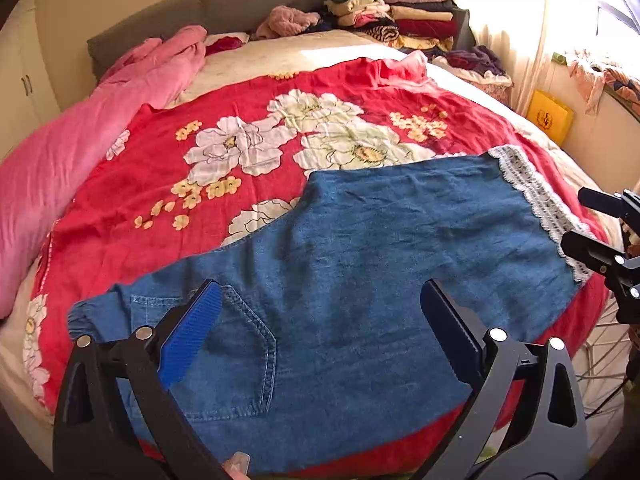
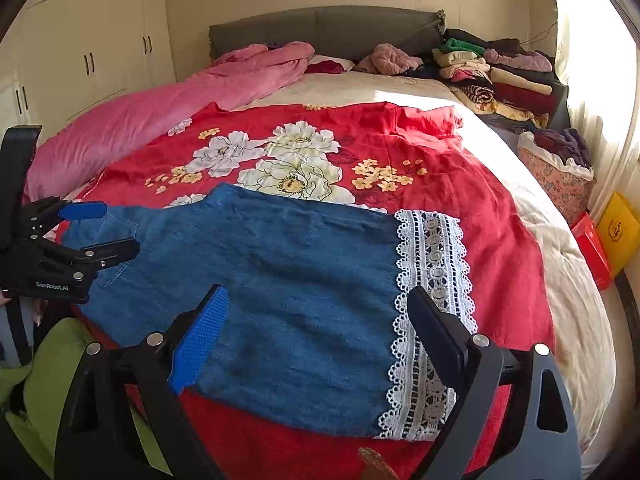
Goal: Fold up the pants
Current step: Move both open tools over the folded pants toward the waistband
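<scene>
Blue denim pants [image 1: 360, 264] lie flat on a red floral blanket [image 1: 248, 128], folded leg on leg, with a back pocket [image 1: 224, 360] at the waist end and a white lace hem [image 1: 540, 200] at the right. My left gripper [image 1: 320, 300] is open and empty, just above the waist end. My right gripper [image 2: 320, 308] is open and empty, above the hem end near the lace [image 2: 432, 280]. The pants [image 2: 280, 272] fill the lower right wrist view. Each gripper shows in the other's view: the right one [image 1: 580, 220], the left one [image 2: 116, 228].
A pink duvet [image 1: 80, 140] lies along the bed's left side. Stacks of folded clothes [image 1: 400, 12] sit at the headboard. A floral basket [image 2: 560, 176], a yellow box [image 2: 620, 232] and a red box [image 2: 592, 252] stand right of the bed. A wardrobe [image 2: 92, 52] stands left.
</scene>
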